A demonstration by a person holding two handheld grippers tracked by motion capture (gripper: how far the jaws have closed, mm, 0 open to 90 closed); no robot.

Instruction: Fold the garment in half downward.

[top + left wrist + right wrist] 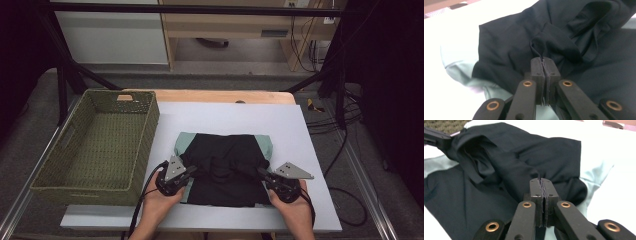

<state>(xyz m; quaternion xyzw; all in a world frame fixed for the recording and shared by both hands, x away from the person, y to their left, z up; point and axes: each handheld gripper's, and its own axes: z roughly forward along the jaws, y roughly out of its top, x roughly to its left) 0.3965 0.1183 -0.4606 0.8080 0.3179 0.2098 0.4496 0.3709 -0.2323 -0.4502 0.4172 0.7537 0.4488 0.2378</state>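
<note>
Pinching soft, matte black fabric, the left claw (190, 171) and right claw (262, 173) each clamp a bunched fold of the black-and-mint garment (225, 167), lying rumpled on the smooth white tabletop (310, 145), right of a woven, rectangular olive basket (95, 145)

Both hands low, left gripper (192, 170) and right gripper (261, 173) apparently clamped tight.
</note>
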